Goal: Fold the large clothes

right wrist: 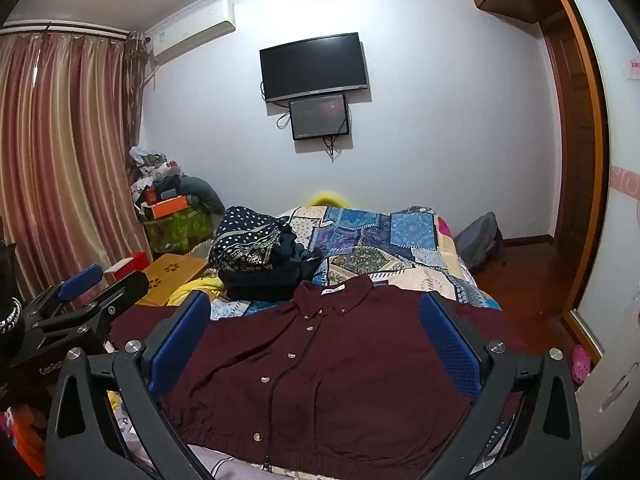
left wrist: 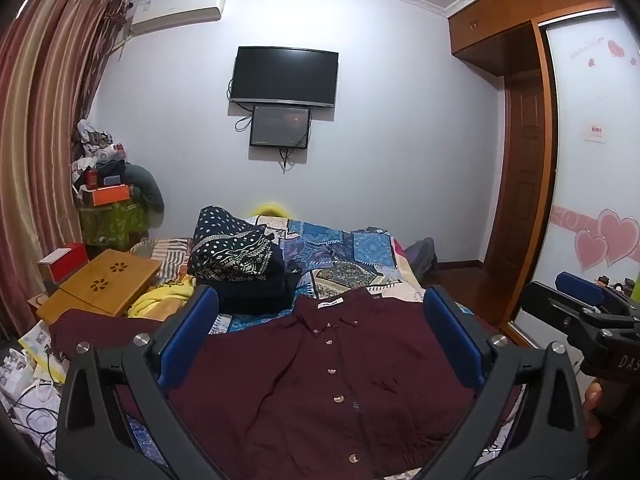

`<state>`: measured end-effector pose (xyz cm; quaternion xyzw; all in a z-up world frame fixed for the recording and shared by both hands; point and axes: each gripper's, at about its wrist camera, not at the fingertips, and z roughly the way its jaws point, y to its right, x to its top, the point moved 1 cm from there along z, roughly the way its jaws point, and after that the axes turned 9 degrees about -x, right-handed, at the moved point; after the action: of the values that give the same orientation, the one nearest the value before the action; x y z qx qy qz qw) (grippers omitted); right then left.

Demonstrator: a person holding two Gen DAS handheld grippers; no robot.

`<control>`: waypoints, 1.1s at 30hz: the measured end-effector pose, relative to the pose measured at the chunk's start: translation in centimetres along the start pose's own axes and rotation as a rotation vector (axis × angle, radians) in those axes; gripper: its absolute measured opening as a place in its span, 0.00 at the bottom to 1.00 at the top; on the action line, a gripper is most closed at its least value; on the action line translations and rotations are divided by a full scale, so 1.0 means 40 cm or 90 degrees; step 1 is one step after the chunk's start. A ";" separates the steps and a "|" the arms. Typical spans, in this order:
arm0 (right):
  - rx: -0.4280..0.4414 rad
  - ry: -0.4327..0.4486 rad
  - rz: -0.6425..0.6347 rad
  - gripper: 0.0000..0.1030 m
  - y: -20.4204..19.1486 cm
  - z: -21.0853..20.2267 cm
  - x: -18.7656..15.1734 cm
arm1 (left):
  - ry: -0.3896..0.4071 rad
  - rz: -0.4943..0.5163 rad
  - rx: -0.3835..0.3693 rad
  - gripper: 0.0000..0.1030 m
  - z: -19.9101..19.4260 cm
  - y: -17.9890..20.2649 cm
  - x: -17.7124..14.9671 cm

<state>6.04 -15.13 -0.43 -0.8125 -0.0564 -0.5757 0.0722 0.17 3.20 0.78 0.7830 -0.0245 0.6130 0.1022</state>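
Both the left gripper (left wrist: pixel 320 344) and right gripper (right wrist: pixel 316 344) hang spread wide, pinching nothing, above the dark red shirt (left wrist: pixel 320 380) lying flat at lower centre, so a pinch could catch the patchwork bedcover (left wrist: pixel 340 248) underneath.

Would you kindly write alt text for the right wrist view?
A maroon shirt lies buttoned and spread flat on a patchwork bed, framed by the open right hand-held gripper. Folded clothes sit behind it.
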 end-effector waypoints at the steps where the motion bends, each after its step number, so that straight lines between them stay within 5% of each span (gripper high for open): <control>1: 0.000 0.000 0.000 1.00 0.000 0.000 -0.001 | 0.001 0.001 0.003 1.00 0.009 0.013 -0.008; 33: -0.001 -0.004 0.005 1.00 0.008 0.006 -0.003 | -0.005 -0.009 0.015 1.00 0.054 0.029 -0.040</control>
<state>6.28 -15.41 -0.63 -0.8146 -0.0534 -0.5728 0.0738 1.67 1.53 -1.10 0.7867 -0.0121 0.6095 0.0972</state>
